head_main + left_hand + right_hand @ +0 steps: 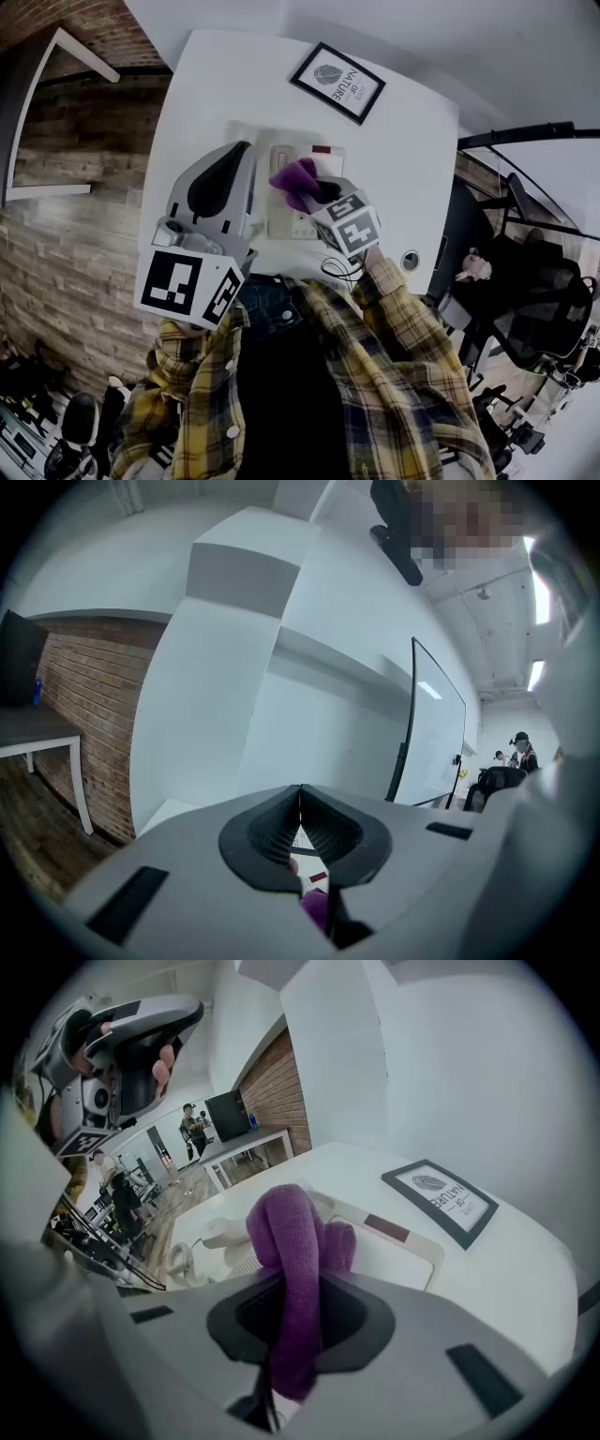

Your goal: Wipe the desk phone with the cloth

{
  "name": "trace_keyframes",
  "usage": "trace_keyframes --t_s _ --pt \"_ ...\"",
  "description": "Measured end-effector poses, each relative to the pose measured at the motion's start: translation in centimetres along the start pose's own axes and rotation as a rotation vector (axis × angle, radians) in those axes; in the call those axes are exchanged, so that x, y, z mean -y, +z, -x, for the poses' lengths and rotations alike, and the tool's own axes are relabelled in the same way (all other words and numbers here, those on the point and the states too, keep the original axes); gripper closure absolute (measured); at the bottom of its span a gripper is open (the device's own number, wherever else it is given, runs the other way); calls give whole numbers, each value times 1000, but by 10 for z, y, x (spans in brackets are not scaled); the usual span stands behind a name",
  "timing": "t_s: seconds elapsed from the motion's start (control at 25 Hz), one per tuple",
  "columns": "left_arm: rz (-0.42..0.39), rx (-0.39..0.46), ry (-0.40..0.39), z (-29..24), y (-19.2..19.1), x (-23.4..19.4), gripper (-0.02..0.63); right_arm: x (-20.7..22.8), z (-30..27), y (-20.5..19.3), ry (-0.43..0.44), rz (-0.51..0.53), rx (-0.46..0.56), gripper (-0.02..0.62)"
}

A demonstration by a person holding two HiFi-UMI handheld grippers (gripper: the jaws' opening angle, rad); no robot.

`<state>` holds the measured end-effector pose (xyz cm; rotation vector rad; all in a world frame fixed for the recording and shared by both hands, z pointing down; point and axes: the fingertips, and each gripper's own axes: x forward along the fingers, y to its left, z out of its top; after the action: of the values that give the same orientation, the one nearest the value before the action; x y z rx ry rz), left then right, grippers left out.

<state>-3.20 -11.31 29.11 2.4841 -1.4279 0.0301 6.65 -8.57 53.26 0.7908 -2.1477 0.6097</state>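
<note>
**Purple cloth held over the pale desk phone**

The desk phone (286,214) lies near the middle of the white desk (403,178), a flat cream unit with a dark red strip (386,1228) near its far edge and a block of keys at the near end. From the right gripper view its handset (208,1233) rests along the left side, with a coiled cord (183,1262) just beside it.

The cloth (292,1241) is deep purple and plush, like towelling. It is bunched into a thick loop that bulges up past the right gripper (298,1288), while a short tail hangs down on the near side. That gripper's fingers are clamped on the cloth, which fills the whole gap between the dark pads. From the head view the purple bundle sits over the middle of the phone. Whether it actually presses on the surface I cannot tell from here.

The left gripper (300,803) has its fingers closed together with nothing in them; their tips meet, and only a narrow slit shows lower down. It is held over the left part of the phone, with its camera looking out at the white wall rather than down at the desk.

A black-framed picture (337,82) lies flat on the desk beyond the phone, well apart from both grippers
</note>
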Motion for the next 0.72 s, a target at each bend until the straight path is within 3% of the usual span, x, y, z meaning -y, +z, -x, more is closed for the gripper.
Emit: trace_keyframes --t_s 0.36,0.72 --pt "1 -13 -21 0 -2 3 591 -14 4 -18 21 -39 -14 529" --pt "-6 -35 -74 -6 -7 15 591 -41 9 -60 92 -114 -33 529"
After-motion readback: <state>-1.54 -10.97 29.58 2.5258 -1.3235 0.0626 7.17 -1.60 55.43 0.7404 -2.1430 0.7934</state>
